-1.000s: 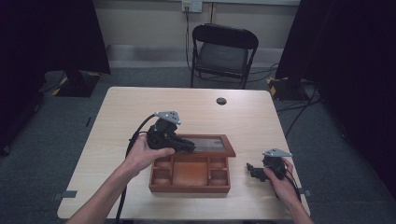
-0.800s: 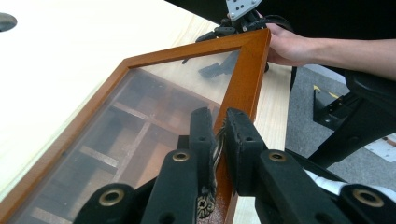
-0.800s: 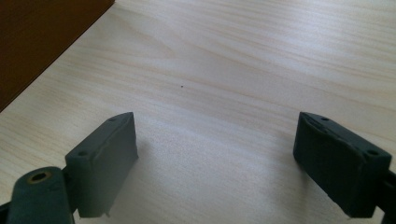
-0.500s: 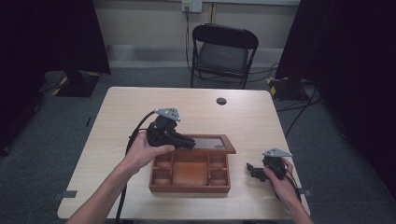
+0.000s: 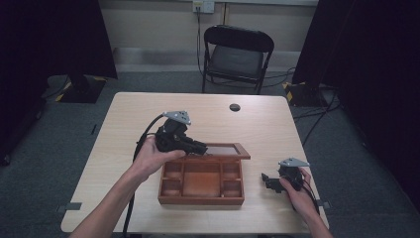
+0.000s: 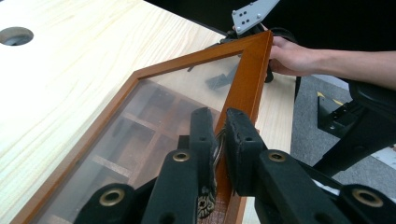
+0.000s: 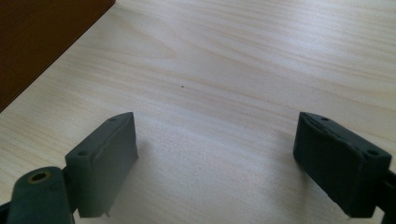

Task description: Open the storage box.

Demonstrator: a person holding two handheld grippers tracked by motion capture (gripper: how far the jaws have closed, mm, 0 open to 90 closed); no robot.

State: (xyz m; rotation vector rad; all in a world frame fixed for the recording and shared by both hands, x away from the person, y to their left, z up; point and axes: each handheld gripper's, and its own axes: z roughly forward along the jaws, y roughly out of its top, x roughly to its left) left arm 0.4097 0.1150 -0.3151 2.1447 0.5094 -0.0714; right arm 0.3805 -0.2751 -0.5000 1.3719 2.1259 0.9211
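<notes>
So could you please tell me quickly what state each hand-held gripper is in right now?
Left hand-held gripper: shut on the front edge of the glass lid of the wooden box.
Right hand-held gripper: open, holding nothing, above the table.

A recording studio or lab room is showing here: black curtains [image 5: 49, 44] are hanging on both sides, cables [image 5: 317, 114] are trailing over the grey carpet [image 5: 64, 129], and tape marks [image 5: 69, 207] are sitting at the table [image 5: 124, 129] legs. A folding chair [image 5: 236, 57] is standing against the bare wall under a socket [image 5: 203, 6].
</notes>
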